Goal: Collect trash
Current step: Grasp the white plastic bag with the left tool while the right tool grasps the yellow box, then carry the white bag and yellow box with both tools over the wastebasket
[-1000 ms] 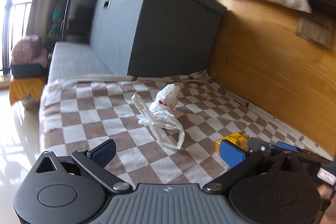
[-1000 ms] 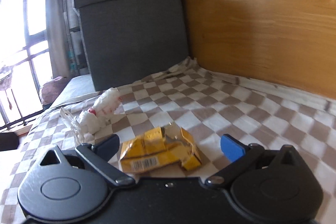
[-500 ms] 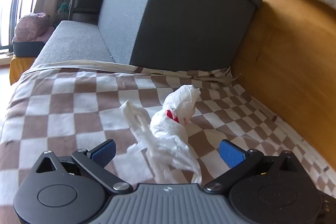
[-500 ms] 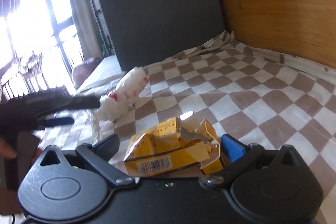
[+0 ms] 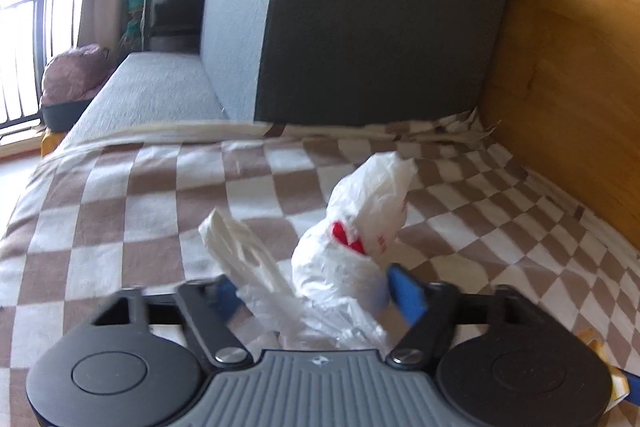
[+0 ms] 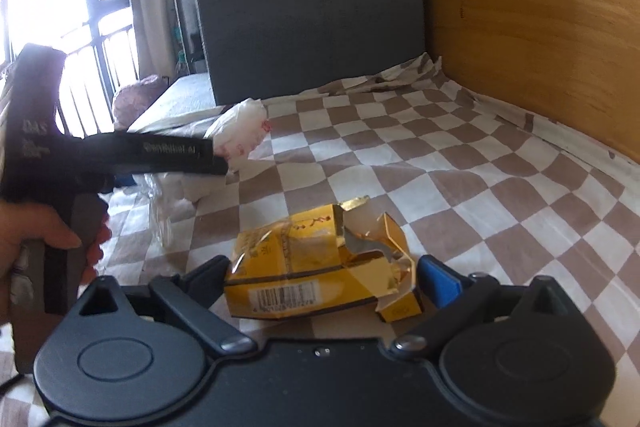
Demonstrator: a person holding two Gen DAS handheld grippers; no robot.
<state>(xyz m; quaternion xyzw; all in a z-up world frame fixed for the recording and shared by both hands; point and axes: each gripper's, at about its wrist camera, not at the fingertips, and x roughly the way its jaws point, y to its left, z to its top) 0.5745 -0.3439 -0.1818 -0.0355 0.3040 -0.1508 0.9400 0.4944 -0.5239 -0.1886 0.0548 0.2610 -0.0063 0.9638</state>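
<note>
Checked cloth, two scraps of trash

Brown-and-white checked cloth (image 5: 120,211) runs from a barred window (image 6: 100,39) past a grey box (image 5: 360,27) to a wood wall (image 6: 540,27). The left gripper (image 5: 316,293) is closing round the plastic bag (image 5: 352,251). Only the right view shows the right gripper (image 6: 320,281), jaws apart, flanking the torn yellow packet (image 6: 312,267), and a hand (image 6: 36,239).

We see our left gripper (image 5: 316,291) closing its jaws around a crumpled white plastic bag (image 5: 352,247) with red print, which lies on the brown-and-white checked blanket (image 5: 120,211). The bag sits between the blue pads (image 5: 404,293); whether they press it yet we cannot tell. Behind stands a dark grey box (image 5: 360,27) beside a wooden panel (image 5: 568,75).
</note>
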